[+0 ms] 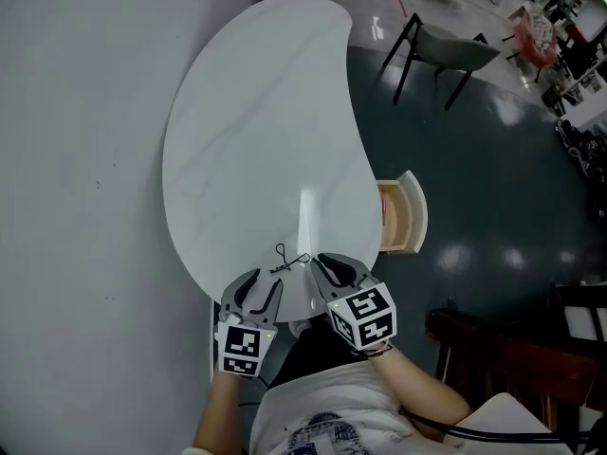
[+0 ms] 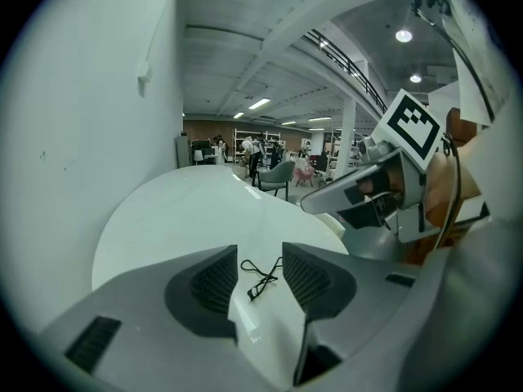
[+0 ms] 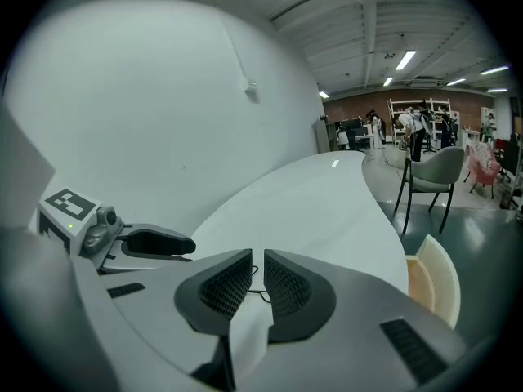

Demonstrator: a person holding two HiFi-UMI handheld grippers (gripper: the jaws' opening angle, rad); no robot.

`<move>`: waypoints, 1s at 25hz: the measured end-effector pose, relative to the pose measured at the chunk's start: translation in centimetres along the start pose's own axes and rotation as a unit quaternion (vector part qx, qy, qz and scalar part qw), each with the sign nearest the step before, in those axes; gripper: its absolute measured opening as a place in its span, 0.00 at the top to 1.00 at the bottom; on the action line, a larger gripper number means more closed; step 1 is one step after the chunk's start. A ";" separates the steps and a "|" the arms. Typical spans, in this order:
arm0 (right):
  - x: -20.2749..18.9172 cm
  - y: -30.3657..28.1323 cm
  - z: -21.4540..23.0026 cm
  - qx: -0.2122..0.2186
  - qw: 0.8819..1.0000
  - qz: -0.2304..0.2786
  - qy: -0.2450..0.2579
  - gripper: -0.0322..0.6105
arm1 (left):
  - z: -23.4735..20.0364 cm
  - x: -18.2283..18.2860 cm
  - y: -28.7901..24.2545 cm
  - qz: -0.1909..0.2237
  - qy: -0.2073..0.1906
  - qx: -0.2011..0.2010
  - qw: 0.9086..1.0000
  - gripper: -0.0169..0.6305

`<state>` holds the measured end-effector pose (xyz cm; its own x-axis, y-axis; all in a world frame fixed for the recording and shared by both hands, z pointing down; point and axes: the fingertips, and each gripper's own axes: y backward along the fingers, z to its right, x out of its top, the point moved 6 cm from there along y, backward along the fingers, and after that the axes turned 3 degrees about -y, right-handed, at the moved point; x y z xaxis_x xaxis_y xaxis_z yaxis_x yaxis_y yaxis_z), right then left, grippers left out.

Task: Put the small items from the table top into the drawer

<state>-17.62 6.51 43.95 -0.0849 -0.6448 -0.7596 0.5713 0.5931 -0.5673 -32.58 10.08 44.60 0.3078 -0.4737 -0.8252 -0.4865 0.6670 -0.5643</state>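
A thin black cord (image 1: pixel 289 258) lies in a loose tangle on the white kidney-shaped table (image 1: pixel 266 131), close to the edge nearest the person. The left gripper (image 1: pixel 264 282) points down at it with its jaws spread apart. In the left gripper view the cord (image 2: pixel 263 274) sits on the table just ahead of the gap between the jaws, touching neither pad. The right gripper (image 1: pixel 329 266) hovers just beside the cord on the other side, its jaws nearly together with only a slim slit and nothing in it. An open wooden drawer (image 1: pixel 403 218) juts out from the table's right side.
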 end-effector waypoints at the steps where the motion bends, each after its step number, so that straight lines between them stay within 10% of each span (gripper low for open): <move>1: -0.3 -0.3 0.2 0.000 1.000 -0.002 -0.002 0.86 | 0.1 -0.2 -0.4 -0.003 0.001 -0.005 1.000 0.69; 25: -3.7 -3.1 3.3 -0.012 0.999 -0.036 -0.031 0.86 | 0.5 -4.3 -6.5 -0.099 -0.050 -0.066 0.992 0.63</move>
<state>-16.42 5.47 49.56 -0.0745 -0.7148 -0.6954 0.5452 0.5547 -0.6286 -30.32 8.14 51.82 0.4845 -0.5232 -0.7011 -0.5097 0.4824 -0.7123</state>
